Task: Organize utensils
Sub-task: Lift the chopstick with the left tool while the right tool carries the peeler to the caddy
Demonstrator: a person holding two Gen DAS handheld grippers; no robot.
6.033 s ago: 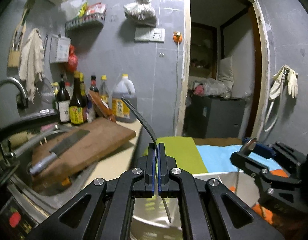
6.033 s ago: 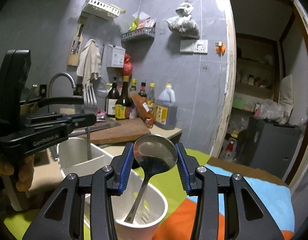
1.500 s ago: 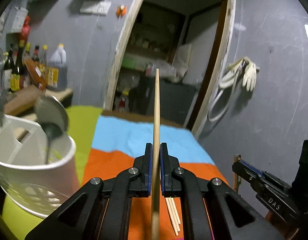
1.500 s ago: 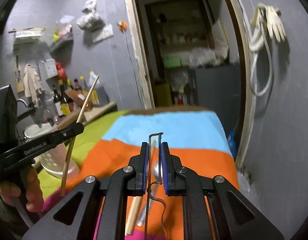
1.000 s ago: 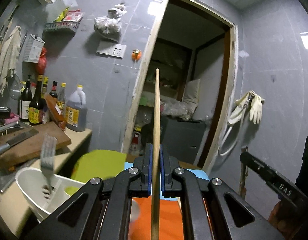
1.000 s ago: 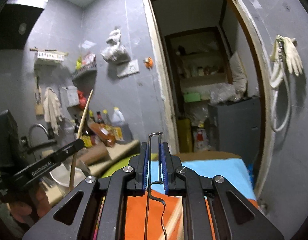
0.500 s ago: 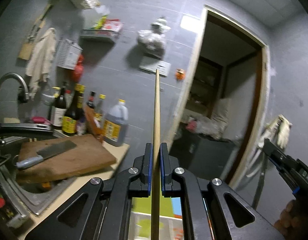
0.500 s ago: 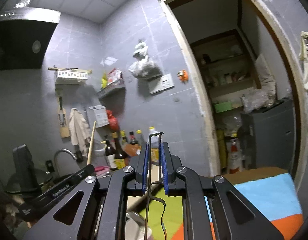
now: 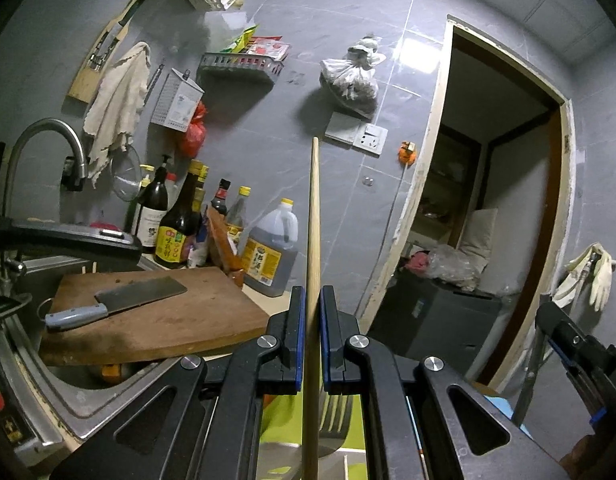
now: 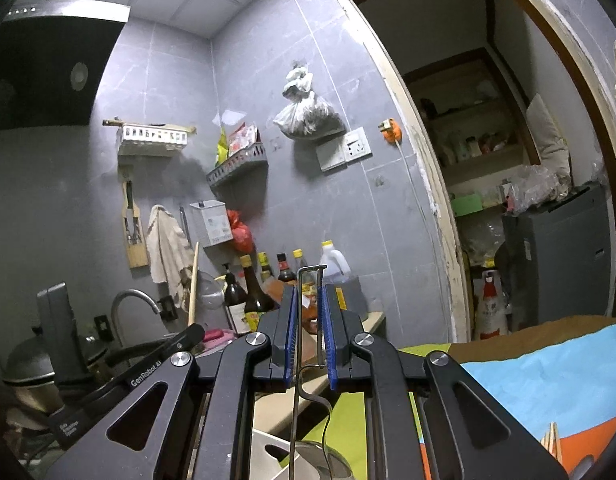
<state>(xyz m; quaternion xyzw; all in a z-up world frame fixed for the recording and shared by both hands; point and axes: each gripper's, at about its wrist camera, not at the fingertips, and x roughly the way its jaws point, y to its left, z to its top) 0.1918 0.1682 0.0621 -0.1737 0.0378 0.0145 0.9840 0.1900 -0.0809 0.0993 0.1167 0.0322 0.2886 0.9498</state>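
The left gripper point(image 9: 312, 340) squeezes a long wooden chopstick point(image 9: 313, 248) between its blue pads. The stick stands straight up, thin, smooth and pale brown, its tip high against the grey wall. The right gripper point(image 10: 310, 332) pinches a thin bent metal wire utensil point(image 10: 308, 320). It also stands upright, with a square loop on top. A white utensil holder point(image 10: 264, 456) sits below it.

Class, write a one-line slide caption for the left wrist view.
Left claw shut on a long wooden chopstick, held upright before a brown wooden cutting board bearing a steel cleaver.
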